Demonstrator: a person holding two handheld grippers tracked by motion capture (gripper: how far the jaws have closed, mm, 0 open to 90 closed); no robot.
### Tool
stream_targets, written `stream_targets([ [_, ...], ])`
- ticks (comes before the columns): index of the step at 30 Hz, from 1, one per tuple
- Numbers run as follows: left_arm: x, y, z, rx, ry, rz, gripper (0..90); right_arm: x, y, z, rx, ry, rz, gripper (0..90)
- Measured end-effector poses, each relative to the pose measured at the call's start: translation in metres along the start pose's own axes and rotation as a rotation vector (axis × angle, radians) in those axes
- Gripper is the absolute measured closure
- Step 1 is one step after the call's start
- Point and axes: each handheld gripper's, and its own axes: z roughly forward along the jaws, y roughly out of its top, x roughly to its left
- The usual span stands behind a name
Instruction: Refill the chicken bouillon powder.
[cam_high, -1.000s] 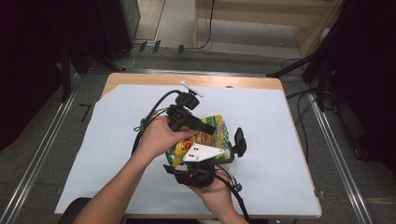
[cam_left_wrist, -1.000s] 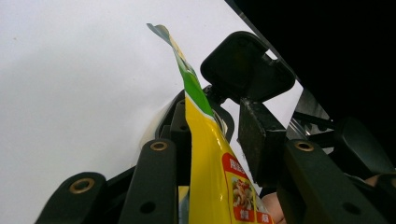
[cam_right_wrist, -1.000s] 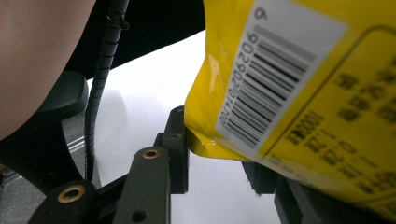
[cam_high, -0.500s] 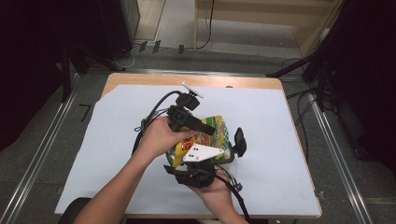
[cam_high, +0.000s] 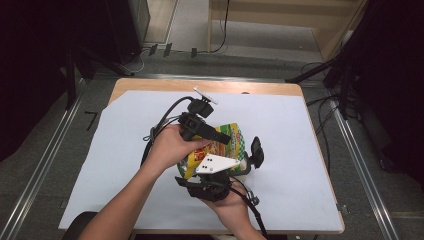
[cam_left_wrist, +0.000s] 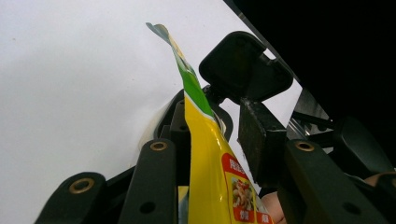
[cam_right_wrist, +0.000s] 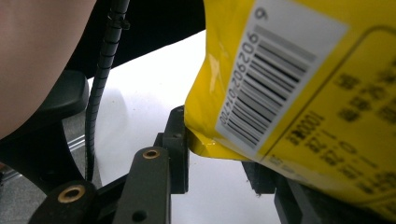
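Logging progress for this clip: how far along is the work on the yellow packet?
Done: the packet is off the white sheet and gripped by both tools. In hand: the left gripper pinches it edge-on between its jaws, and the right gripper holds a bottom corner near the barcode. Left: the packet's top seal looks intact, so any opening or setting down appears not yet done.

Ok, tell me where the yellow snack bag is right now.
In the high view, the yellow snack bag sits near the middle of the white table cover, held between the left tongs and the right tongs.
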Motion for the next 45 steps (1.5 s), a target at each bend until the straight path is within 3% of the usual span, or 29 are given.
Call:
stream_targets([
  [12, 0.0046, -0.0005, 0.0056, 0.02, -0.004, -0.012, 68.8, -0.002, -0.0031, 0.0019, 0.008, 0.002, 0.012, 67.1],
  [38, -0.0038, 0.0018, -0.0002, 0.015, 0.024, 0.005, 68.1, 0.0009, 0.0012, 0.0012, -0.02, 0.011, 0.034, 67.2],
  [45, -0.0015, 0.003, 0.0019, 0.026, 0.014, -0.005, 67.9, -0.0003, 0.0011, 0.0013, -0.015, 0.018, 0.051, 67.2],
])
